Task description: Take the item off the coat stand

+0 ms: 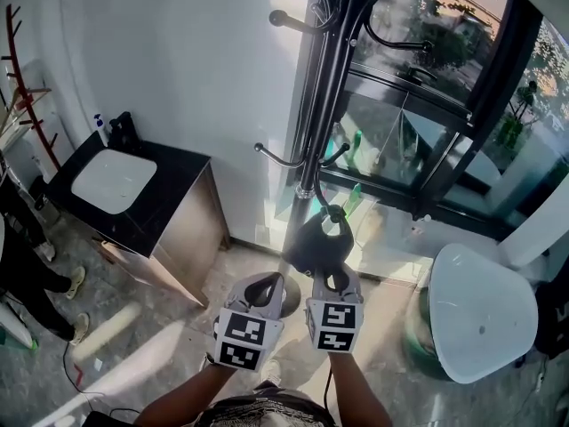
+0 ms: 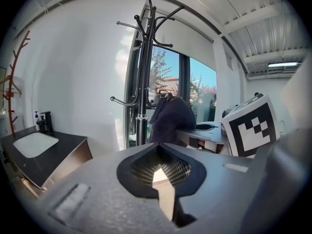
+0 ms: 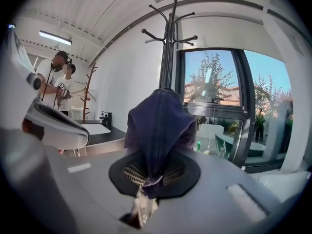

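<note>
Right gripper [image 3: 146, 182] fingers pinch a dark cloth [image 3: 161, 126], bunched just beyond their tips; left gripper [image 2: 158, 167] fingers together, empty.

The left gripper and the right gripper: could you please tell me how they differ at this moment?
The right gripper has its fingers shut on the dark blue cloth item; the left gripper has its fingers together with nothing between them. The right gripper reaches forward to the coat stand, while the left gripper sits further back, nearer the person. Both carry a cube with square markers.
</note>
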`<control>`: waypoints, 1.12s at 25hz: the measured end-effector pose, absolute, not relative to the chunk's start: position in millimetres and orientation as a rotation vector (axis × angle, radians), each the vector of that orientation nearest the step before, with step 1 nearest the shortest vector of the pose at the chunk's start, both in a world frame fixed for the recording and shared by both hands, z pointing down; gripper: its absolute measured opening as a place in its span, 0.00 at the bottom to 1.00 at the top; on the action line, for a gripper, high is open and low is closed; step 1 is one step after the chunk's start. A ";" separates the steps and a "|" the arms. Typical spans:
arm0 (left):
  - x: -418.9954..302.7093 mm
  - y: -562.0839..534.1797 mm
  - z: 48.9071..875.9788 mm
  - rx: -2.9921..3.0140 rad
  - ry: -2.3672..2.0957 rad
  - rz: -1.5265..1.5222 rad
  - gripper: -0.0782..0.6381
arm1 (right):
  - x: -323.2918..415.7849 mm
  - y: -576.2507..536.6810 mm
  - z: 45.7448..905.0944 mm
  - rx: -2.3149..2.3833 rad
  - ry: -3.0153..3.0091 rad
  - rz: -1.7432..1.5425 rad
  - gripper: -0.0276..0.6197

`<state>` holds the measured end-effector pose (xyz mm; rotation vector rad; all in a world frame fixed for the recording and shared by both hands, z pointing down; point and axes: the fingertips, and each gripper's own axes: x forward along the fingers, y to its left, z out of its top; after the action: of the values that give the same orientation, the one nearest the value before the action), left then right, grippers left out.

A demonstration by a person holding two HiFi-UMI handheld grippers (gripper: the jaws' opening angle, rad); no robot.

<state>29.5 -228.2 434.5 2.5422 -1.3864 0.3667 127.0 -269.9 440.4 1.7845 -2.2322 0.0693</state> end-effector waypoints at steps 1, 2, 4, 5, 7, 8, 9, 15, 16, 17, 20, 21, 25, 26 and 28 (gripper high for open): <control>29.9 -225.8 434.1 2.546 -1.382 0.368 0.11 | 127.8 -266.9 439.0 1.791 -2.229 0.069 0.07; 30.5 -223.4 433.5 2.549 -1.378 0.368 0.11 | 128.5 -263.7 437.8 1.796 -2.226 0.068 0.07; 31.0 -218.9 431.6 2.557 -1.371 0.364 0.11 | 128.2 -257.1 434.7 1.801 -2.224 0.067 0.07; 30.6 -216.8 430.5 2.560 -1.368 0.362 0.11 | 127.1 -253.6 432.7 1.802 -2.225 0.067 0.07; 29.3 -212.5 428.7 2.567 -1.363 0.357 0.11 | 126.1 -246.8 428.1 1.814 -2.222 0.059 0.07; 28.6 -210.4 428.0 2.570 -1.361 0.355 0.11 | 125.6 -243.3 426.1 1.819 -2.221 0.055 0.07; 28.0 -208.0 427.5 2.572 -1.360 0.354 0.11 | 124.4 -239.4 424.6 1.820 -2.223 0.053 0.07; 24.0 -192.4 426.0 2.581 -1.362 0.348 0.11 | 115.5 -212.7 420.0 1.822 -2.235 0.069 0.07; 23.5 -190.6 425.5 2.580 -1.364 0.348 0.11 | 114.9 -208.5 419.5 1.821 -2.235 0.074 0.07; 23.0 -188.7 425.1 2.580 -1.365 0.347 0.11 | 114.3 -204.3 418.6 1.821 -2.236 0.077 0.07; 19.9 -181.9 423.9 2.584 -1.371 0.345 0.11 | 109.1 -191.8 411.3 1.824 -2.250 0.069 0.07; 18.8 -179.2 423.3 2.586 -1.372 0.345 0.11 | 107.3 -187.4 408.9 1.826 -2.253 0.067 0.07; 16.2 -167.6 420.4 2.593 -1.376 0.337 0.11 | 102.9 -168.6 402.0 1.835 -2.257 0.070 0.07; 15.8 -164.7 419.8 2.593 -1.378 0.333 0.11 | 101.9 -164.0 400.8 1.835 -2.258 0.070 0.07; 15.4 -159.3 419.9 2.592 -1.378 0.326 0.11 | 101.0 -155.2 400.1 1.838 -2.256 0.069 0.07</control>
<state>15.4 -159.3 419.9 2.5919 -1.3779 0.3260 101.0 -155.2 400.1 1.8382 -2.2558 0.0692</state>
